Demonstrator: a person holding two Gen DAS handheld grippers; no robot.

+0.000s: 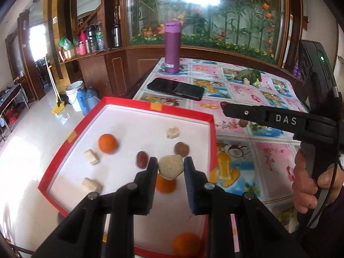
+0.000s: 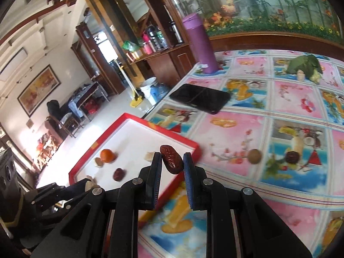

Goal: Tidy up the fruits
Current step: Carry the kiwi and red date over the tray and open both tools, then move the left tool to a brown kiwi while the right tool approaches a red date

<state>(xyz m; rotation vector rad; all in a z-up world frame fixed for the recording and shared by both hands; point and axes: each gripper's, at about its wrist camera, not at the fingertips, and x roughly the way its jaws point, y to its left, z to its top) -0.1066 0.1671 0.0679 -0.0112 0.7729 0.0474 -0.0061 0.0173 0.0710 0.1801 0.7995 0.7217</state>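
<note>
Left tongs: clamped on a pale, rough lump, held above the red tray's white floor.
Right tongs: clamped on a wrinkled red date, held over the tray's near right rim.
In the tray: oranges, a second date, a brown round fruit and pale chunks, all loose and apart.
Step in hand, as I judge: carrying both pieces to the tray for release.
Doing it well: lower each piece close to a bare white patch, clear of the oranges, then ease the tongs apart so nothing rolls.
Still outside the tray: a brown fruit and a dark date on the bench, right of the tray.
Beyond the tray: black phone, purple flask, green bundle.
Room: wooden cabinet, flowered glass panel.
</note>
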